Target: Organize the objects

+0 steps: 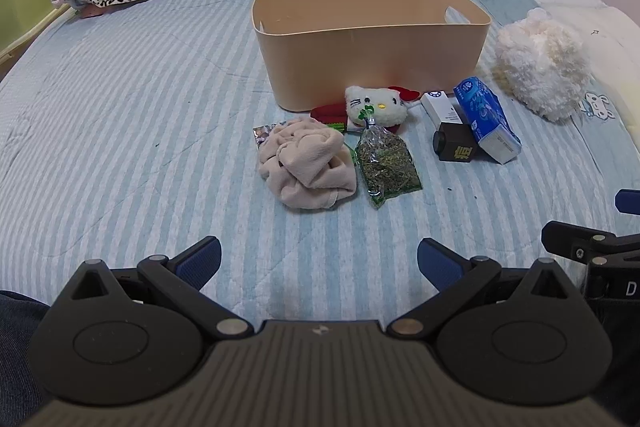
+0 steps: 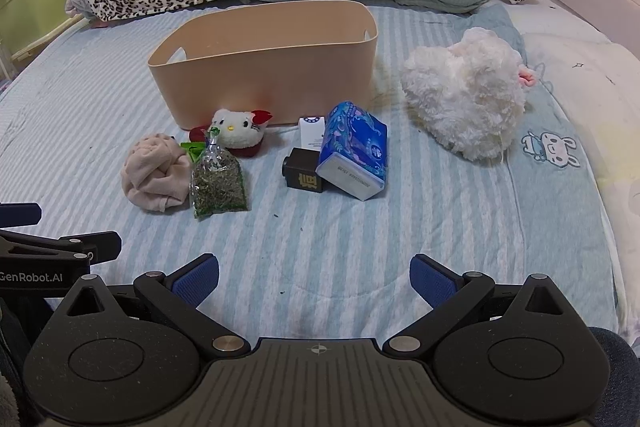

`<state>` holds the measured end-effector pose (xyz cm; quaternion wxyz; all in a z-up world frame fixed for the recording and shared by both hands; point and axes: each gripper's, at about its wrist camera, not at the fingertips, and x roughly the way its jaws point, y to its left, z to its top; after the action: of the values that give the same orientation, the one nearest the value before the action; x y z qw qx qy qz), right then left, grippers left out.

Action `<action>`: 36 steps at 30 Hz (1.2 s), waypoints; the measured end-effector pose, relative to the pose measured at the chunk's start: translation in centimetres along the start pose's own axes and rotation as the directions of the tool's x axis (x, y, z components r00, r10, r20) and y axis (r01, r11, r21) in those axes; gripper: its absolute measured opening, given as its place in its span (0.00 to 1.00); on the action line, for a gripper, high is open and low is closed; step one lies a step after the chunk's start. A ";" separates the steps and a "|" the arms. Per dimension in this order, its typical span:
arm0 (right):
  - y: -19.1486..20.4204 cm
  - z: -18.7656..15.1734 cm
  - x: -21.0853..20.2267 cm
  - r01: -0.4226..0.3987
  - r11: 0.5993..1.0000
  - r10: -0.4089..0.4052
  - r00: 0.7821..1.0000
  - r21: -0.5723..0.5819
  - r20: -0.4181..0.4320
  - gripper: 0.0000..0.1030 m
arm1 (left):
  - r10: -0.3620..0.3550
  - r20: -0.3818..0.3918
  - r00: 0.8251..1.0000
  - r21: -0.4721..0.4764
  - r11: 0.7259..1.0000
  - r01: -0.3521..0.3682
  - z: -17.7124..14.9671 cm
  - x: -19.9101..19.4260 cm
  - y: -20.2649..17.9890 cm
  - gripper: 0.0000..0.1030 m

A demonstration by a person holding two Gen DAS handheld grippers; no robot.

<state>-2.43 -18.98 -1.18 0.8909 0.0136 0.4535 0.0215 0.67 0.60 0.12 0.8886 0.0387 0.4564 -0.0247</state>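
Left wrist view shows the left gripper point(image 1: 319, 261) with its fingers spread wide and nothing between them, low over the striped bed cover point(image 1: 120, 147). The right gripper point(image 2: 314, 279) is the same: released, empty, and well short of the objects.

I judge that the task is only at its start. The beige bin point(image 1: 372, 43) stands far ahead of the fingers, and as much of its inside as the views show is bare; its floor is hidden behind the near wall, so I cannot say for sure that it holds nothing. Every loose thing lies outside it, between the fingers and the bin.

Straight ahead of the left fingers are the crumpled beige cloth point(image 1: 306, 163) and, touching it on the right, the clear bag of dried herbs point(image 1: 386, 163). Behind them, just beside the bin wall, sits the cat plush point(image 1: 376, 105) on something red. Further right are the blue tissue pack point(image 1: 486, 119), the small black box point(image 1: 456, 147) touching it, and a white box point(image 1: 440, 105) behind. The fluffy white plush point(image 2: 464, 95) lies apart, ahead and to the right of the right fingers, beside the bin.

All these things are left to be put away, probably into the bin.
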 end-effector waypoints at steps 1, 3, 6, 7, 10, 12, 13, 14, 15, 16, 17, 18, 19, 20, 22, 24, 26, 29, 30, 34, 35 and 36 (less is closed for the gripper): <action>0.0 0.0 0.0 0.001 1.000 -0.001 1.000 0.000 0.000 1.00 | 0.001 0.000 1.000 0.000 1.000 -0.001 0.0 0.0 0.0 1.00; 0.0 0.1 0.0 0.001 1.000 -0.001 1.000 0.000 0.000 1.00 | 0.001 0.003 1.000 0.002 1.000 -0.001 0.0 0.0 -0.1 1.00; -0.1 0.1 -0.1 0.001 1.000 -0.001 1.000 0.000 0.000 1.00 | 0.002 0.005 1.000 0.005 1.000 -0.002 0.0 0.0 -0.1 1.00; -0.1 0.1 0.0 0.001 1.000 -0.001 1.000 0.000 0.000 1.00 | 0.001 0.005 1.000 0.005 1.000 -0.001 0.0 0.1 -0.1 1.00; -0.1 0.1 0.0 0.001 1.000 -0.001 1.000 0.001 0.000 1.00 | 0.002 0.005 1.000 0.005 1.000 -0.002 0.0 0.0 -0.1 1.00; -0.1 0.1 0.0 0.001 1.000 -0.001 1.000 0.000 0.001 1.00 | 0.001 0.007 1.000 0.005 1.000 -0.001 0.0 0.0 -0.1 1.00; -0.1 0.1 0.0 0.001 1.000 -0.001 1.000 0.000 0.001 1.00 | 0.001 0.007 1.000 0.006 1.000 -0.001 0.0 0.0 -0.1 1.00; -0.1 0.1 0.0 0.001 1.000 -0.001 1.000 0.000 0.000 1.00 | 0.001 0.008 1.000 0.006 1.000 -0.001 0.1 0.1 -0.1 1.00; -0.1 0.1 0.0 0.001 1.000 -0.001 1.000 0.000 0.001 1.00 | 0.002 0.010 1.000 0.006 1.000 -0.002 0.1 0.1 0.0 1.00; -0.1 0.1 0.0 0.001 1.000 -0.001 1.000 -0.001 0.001 1.00 | 0.002 0.010 1.000 0.007 1.000 -0.002 0.2 0.1 0.0 1.00; -0.1 0.1 0.1 0.000 1.000 0.000 1.000 -0.001 0.000 1.00 | 0.003 0.009 1.000 0.008 1.000 -0.003 0.2 0.2 0.0 1.00; -0.1 0.1 0.0 -0.002 1.000 0.002 1.000 -0.001 -0.001 1.00 | 0.003 0.009 1.000 0.008 1.000 -0.003 0.3 0.2 0.0 1.00; -0.1 0.2 0.1 -0.002 1.000 0.002 1.000 -0.001 -0.001 1.00 | 0.001 0.010 1.000 0.007 1.000 -0.001 0.3 0.2 0.0 1.00; -0.1 0.2 0.1 -0.003 1.000 0.003 1.000 -0.001 -0.001 1.00 | -0.001 0.012 1.000 0.005 1.000 0.001 0.3 0.2 0.1 1.00; -0.2 0.3 0.0 -0.002 1.000 0.002 1.000 -0.002 0.002 1.00 | -0.004 0.013 1.000 -0.001 1.000 0.004 0.5 0.3 0.2 1.00; -0.4 0.7 0.3 -0.002 1.000 0.002 1.000 0.001 0.002 1.00 | -0.003 0.013 1.000 -0.002 1.000 0.003 0.6 0.4 0.3 1.00; -0.4 1.0 0.5 -0.004 1.000 0.004 1.000 0.001 0.004 1.00 | -0.001 0.012 1.000 -0.001 1.000 0.001 0.8 0.6 0.3 1.00; -0.4 1.2 0.8 -0.013 1.000 0.013 1.000 -0.004 0.007 1.00 | 0.000 0.015 1.000 0.000 1.000 0.000 1.1 0.7 0.4 1.00; -0.4 1.4 0.9 -0.013 1.000 0.013 1.000 -0.004 0.008 1.00 | 0.000 0.017 1.000 -0.003 1.000 0.000 1.2 0.8 0.5 1.00; -0.5 1.9 1.4 -0.026 1.000 0.026 1.000 -0.006 0.010 1.00 | 0.003 0.017 1.000 -0.016 1.000 -0.003 1.7 1.3 0.8 1.00; -0.6 2.1 1.6 -0.028 1.000 0.028 1.000 -0.005 0.012 1.00 | 0.005 0.017 1.000 -0.018 1.000 -0.004 1.9 1.4 0.9 1.00; -0.6 2.3 1.7 -0.028 1.000 0.028 1.000 -0.004 0.015 1.00 | 0.006 0.017 1.000 -0.021 1.000 -0.006 2.2 1.6 0.9 1.00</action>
<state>0.46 -19.56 -1.18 0.8940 0.0185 0.4464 0.0346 3.42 1.33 0.12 0.8930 0.0306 0.4487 -0.0176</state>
